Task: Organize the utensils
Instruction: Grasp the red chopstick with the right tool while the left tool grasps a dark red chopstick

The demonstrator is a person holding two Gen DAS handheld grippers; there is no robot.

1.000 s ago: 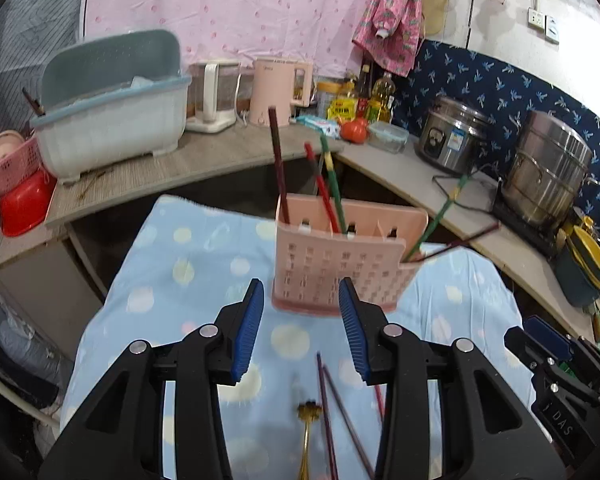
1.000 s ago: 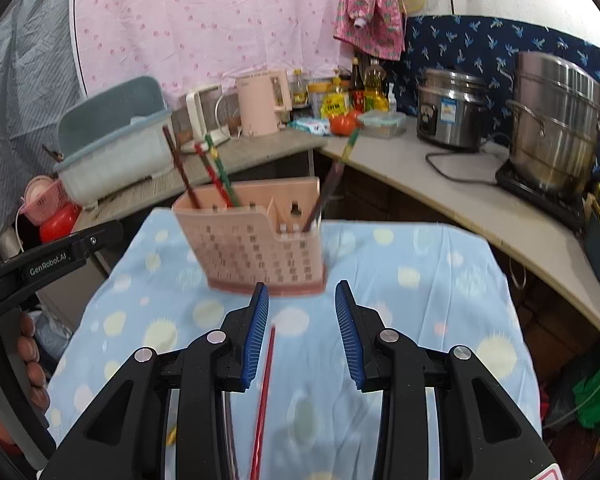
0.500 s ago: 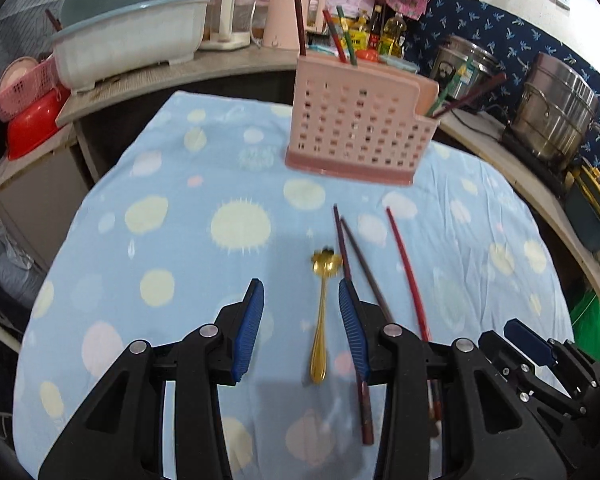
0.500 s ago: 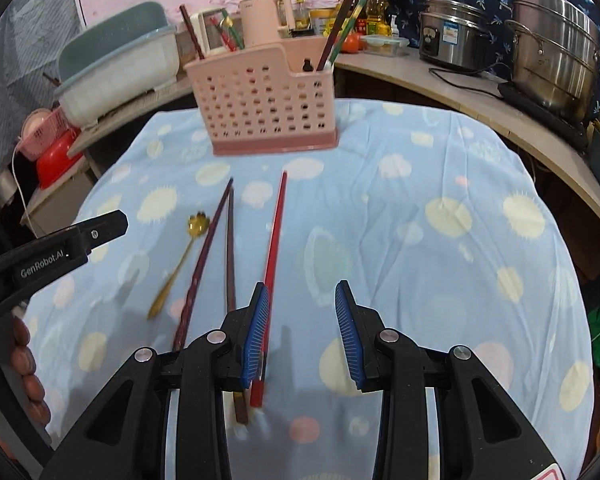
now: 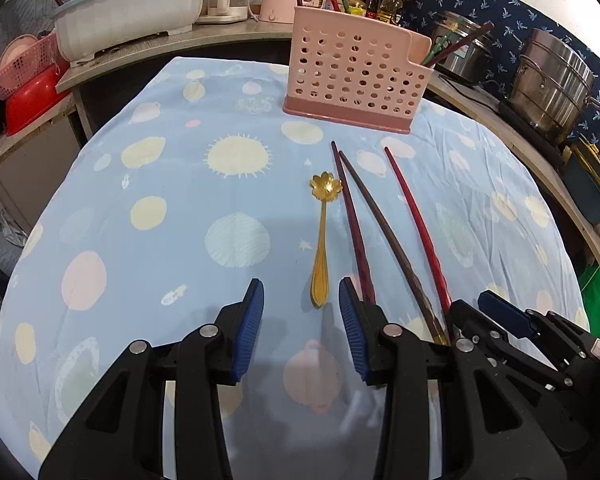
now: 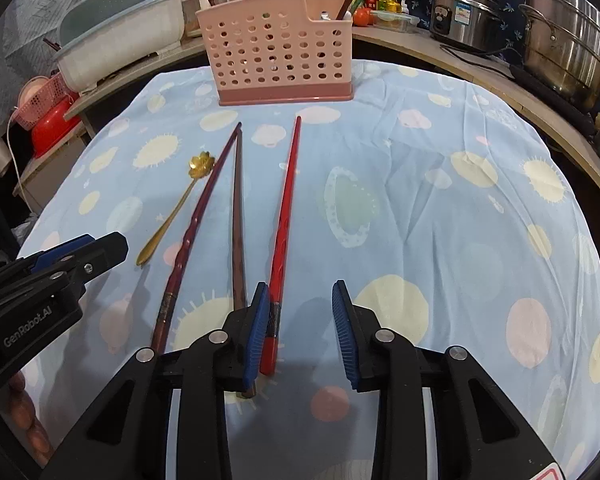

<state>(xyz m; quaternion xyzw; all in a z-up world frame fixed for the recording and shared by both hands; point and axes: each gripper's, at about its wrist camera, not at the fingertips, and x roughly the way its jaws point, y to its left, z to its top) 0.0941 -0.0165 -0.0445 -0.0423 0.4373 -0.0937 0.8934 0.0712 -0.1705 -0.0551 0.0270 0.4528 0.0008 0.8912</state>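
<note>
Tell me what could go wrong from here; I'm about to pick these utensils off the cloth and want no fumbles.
1. The bright red chopstick lies by the right gripper's left finger, not centred, so closing may only nudge it.
2. The maroon chopstick and the brown chopstick nearly meet at their far tips, so grabbing one may drag the other.
3. The gold spoon is thin and flat on soft cloth; the left gripper could pinch fabric.
</note>
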